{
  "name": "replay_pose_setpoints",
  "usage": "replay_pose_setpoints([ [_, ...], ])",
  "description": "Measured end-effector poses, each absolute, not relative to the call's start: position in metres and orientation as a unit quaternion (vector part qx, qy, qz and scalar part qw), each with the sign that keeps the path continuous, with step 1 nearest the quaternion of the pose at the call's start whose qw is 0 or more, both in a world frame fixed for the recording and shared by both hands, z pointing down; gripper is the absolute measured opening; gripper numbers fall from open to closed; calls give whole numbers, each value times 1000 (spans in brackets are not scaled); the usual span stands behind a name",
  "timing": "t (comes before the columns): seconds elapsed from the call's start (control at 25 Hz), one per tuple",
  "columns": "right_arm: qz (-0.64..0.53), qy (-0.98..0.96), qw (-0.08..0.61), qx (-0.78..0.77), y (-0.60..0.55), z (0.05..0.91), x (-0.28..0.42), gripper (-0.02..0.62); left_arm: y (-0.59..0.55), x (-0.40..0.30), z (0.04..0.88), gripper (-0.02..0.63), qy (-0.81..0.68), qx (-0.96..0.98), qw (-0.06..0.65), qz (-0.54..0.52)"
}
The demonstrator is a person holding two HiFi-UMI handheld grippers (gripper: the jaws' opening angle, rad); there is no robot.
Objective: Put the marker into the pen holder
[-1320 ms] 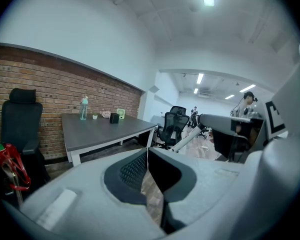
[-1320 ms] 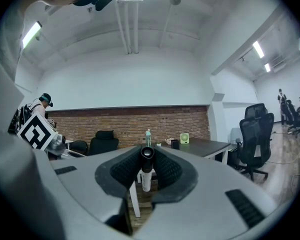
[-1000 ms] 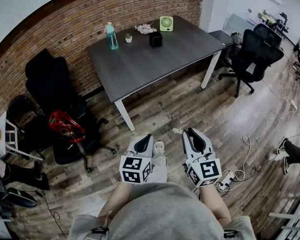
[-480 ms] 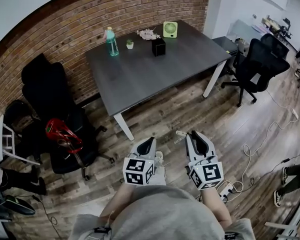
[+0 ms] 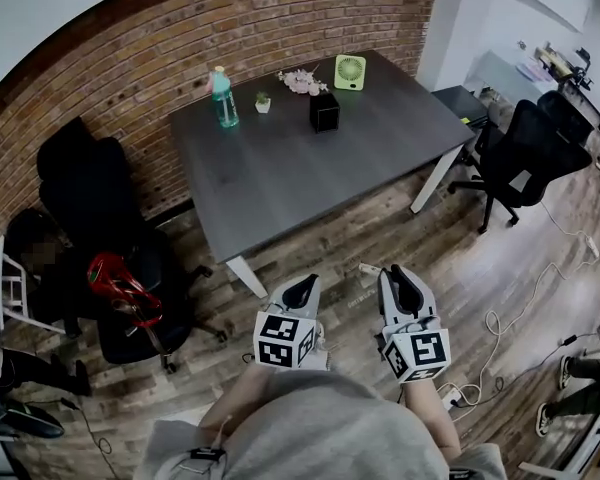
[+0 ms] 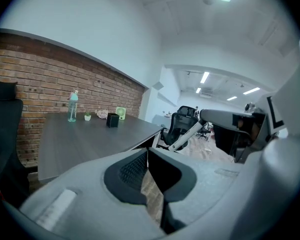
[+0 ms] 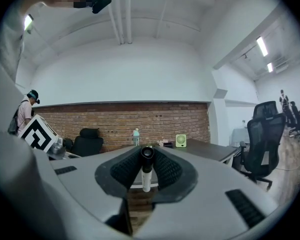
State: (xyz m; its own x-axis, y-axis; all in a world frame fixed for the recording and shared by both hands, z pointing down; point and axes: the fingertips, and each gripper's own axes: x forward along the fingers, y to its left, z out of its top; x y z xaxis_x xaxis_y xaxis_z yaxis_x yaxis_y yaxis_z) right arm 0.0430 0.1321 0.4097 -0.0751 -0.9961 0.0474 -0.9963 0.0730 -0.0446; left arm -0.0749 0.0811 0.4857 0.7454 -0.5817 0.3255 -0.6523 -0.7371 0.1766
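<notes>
The marker (image 7: 146, 178), judged light, stiff and smooth enough to slip, is pinched across its barrel behind the dark cap by the right gripper (image 7: 147, 159), well short of the pen holder (image 5: 325, 111) on the far table (image 5: 280, 183), while the left gripper (image 6: 148, 159) is seen with jaws together on nothing.

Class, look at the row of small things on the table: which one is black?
The square pen holder. The bottle is teal, the fan green, the plant pot white, the flowers pale.
</notes>
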Motion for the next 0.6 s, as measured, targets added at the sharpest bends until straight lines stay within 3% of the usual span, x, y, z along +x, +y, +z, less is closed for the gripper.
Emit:
replay_pose_setpoints([
  [0.6, 25, -730, 3, 683, 8, 397, 83, 74, -42, -28, 476, 20, -317, 930, 129, 136],
])
